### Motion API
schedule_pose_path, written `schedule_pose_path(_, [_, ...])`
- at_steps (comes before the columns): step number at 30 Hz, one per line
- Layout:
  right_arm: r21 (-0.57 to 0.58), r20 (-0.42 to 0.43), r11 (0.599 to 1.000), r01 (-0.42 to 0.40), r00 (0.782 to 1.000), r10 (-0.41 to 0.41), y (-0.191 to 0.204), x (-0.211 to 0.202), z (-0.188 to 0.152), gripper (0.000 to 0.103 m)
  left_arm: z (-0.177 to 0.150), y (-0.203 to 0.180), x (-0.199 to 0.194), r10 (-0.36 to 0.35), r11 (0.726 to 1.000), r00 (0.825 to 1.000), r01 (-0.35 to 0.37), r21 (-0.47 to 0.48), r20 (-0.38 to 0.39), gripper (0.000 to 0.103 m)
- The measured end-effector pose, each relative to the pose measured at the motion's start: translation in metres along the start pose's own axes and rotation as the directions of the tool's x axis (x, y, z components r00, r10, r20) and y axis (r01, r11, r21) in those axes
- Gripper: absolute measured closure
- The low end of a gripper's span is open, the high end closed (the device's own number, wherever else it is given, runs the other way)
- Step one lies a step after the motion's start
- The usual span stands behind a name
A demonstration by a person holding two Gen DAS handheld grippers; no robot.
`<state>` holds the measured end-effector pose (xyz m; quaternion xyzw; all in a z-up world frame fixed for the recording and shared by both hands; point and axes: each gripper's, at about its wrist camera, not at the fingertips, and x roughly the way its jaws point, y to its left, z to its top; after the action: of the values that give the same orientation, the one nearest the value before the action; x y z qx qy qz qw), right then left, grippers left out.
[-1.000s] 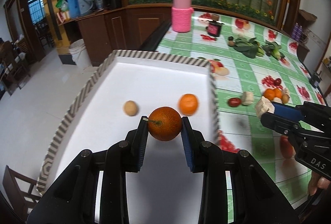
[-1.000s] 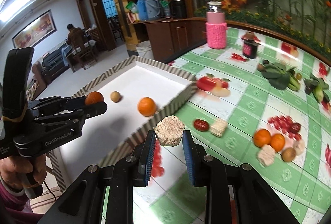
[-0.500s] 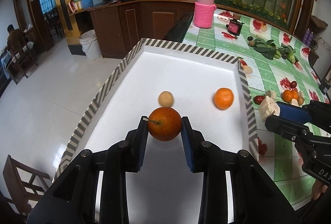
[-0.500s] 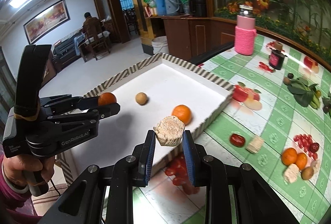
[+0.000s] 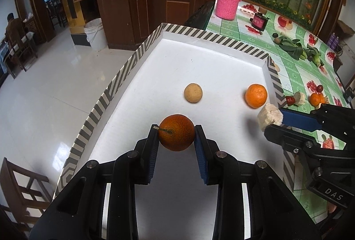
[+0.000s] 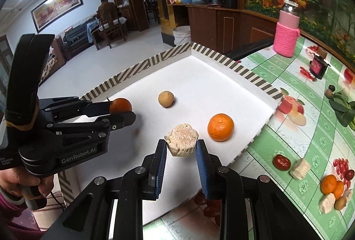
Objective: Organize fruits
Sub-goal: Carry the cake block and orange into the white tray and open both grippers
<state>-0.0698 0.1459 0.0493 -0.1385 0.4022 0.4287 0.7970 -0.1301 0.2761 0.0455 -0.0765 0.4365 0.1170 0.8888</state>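
My left gripper (image 5: 176, 137) is shut on a dark orange with a stem (image 5: 176, 138) and holds it over the white tray (image 5: 213, 58) with the striped rim. My right gripper (image 6: 180, 144) is shut on a pale rough chunk (image 6: 181, 143) above the tray's near right side. In the left wrist view the chunk (image 5: 269, 115) and the right gripper (image 5: 275, 123) show at the right. In the right wrist view the left gripper (image 6: 124, 112) holds the orange (image 6: 119, 105) at the left. A tan round fruit (image 5: 193, 92) and a bright orange (image 5: 256, 95) lie in the tray.
On the green tablecloth to the right lie a red date (image 6: 281, 162), a pale cut piece (image 6: 300, 168), two small oranges (image 6: 331, 183) with other bits, and leafy greens (image 5: 290, 47). A pink jar (image 5: 229, 1) and a dark small jar (image 5: 258, 21) stand at the back.
Both grippers have moved left and further over the tray, each still holding its item. The tray's fruits now sit closer to the right gripper.
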Motion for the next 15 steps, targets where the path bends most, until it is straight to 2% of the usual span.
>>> schedule_pose_path(15, [-0.025, -0.064, 1.0, -0.005, 0.998, 0.003, 0.004, 0.03, 0.005, 0.077, 0.005, 0.004, 0.012, 0.029, 1.0, 0.999, -0.029, 0.007, -0.033, 0.072])
